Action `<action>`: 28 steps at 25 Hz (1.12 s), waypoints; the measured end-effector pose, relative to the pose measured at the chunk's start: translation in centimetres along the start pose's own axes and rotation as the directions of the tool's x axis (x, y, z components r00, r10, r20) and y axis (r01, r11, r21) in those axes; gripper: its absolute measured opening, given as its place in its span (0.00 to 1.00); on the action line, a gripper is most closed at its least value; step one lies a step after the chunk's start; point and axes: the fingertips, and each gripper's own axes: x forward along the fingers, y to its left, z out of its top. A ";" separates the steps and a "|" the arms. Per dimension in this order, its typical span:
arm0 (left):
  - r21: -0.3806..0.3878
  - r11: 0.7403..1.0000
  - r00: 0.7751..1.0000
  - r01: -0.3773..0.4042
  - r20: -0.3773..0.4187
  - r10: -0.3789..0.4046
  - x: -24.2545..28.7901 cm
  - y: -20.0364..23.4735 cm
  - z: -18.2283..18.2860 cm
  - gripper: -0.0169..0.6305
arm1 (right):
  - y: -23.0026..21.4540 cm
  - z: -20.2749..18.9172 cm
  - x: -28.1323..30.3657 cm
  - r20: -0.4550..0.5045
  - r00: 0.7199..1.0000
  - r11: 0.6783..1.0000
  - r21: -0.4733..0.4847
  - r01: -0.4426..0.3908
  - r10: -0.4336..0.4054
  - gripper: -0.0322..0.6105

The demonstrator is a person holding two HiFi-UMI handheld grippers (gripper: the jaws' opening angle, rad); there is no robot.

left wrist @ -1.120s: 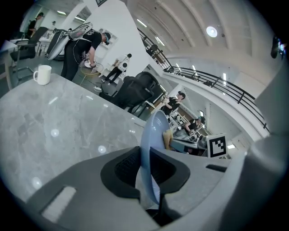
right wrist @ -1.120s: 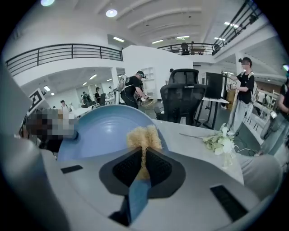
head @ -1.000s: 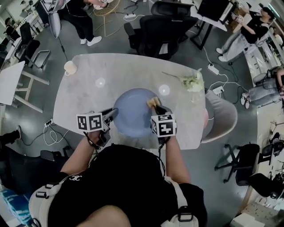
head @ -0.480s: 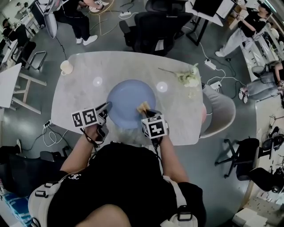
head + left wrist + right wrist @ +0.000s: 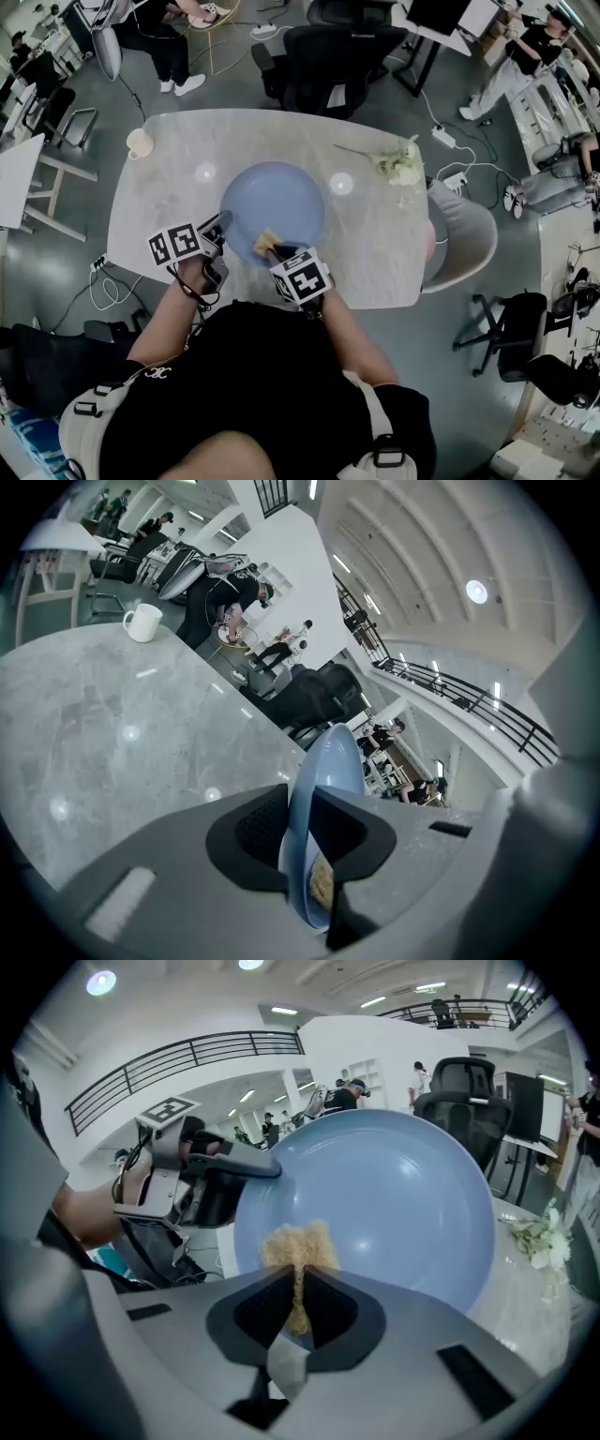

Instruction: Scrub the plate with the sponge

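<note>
Plate (image 5: 281,202) is mid-table (image 5: 375,253), with its left rim edge-on between the left gripper's (image 5: 222,227) jaws, which are closed narrow on it. Right gripper (image 5: 276,249) is clamped on the sponge (image 5: 266,243), squeezing it thin, and the sponge's free end is pressed on the plate's near part, just right of the left gripper. Most of the plate face lies ahead and right of the sponge, so I'd guess the next stroke goes outward with the right arm while the left pins the rim.
</note>
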 end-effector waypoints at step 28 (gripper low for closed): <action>0.130 0.988 0.994 0.087 -0.073 -0.078 -0.1 -3.2 -1.3 0.12 | -9.1 3.6 -3.6 0.066 0.964 0.964 -0.048 0.260 -0.257 0.10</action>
